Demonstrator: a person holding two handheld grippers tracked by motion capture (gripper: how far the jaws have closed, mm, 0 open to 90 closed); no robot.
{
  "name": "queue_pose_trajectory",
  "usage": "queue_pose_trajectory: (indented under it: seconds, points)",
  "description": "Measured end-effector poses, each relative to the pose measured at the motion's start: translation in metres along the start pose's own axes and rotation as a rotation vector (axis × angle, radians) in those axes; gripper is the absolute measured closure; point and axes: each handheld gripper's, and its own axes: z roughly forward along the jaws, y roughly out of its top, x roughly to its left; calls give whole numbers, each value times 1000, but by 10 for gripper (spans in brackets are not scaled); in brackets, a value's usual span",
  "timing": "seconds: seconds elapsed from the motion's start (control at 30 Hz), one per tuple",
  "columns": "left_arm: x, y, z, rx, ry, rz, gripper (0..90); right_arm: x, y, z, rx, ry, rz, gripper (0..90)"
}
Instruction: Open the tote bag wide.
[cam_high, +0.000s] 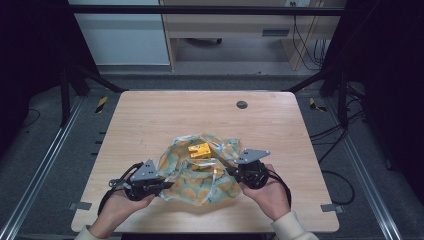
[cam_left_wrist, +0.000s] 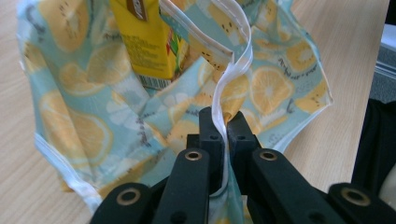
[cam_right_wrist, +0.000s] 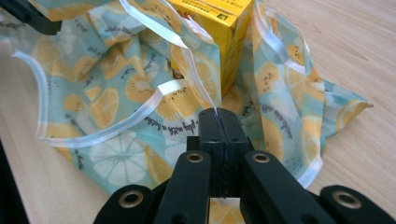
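Lemon-printed cloth (cam_high: 200, 172) lies crumpled near the front of the wooden worktop (cam_high: 150, 115), with a yellow drink carton (cam_high: 199, 150) sitting on its middle. Both tongs are clamped on its white-edged hem — the left tongs (cam_left_wrist: 223, 122) pinch a loop of the trim, the right tongs (cam_right_wrist: 218, 116) bite a fold on the opposite side. It looks like the wrapping step: edges gripped, carton not yet covered. Next, I'd judge, the hems need lifting and drawing inward over the carton without toppling it.
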Motion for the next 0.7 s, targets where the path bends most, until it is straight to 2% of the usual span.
queue_pose_trajectory:
  seconds: [0.27,0.7]
  points:
    - [-3,-10,2,29,-6,-2,875,7,-13,-7,3,13,-2,900]
    - [-2,-22,16,118,2,31,873,8,-37,3,55,25,19,900]
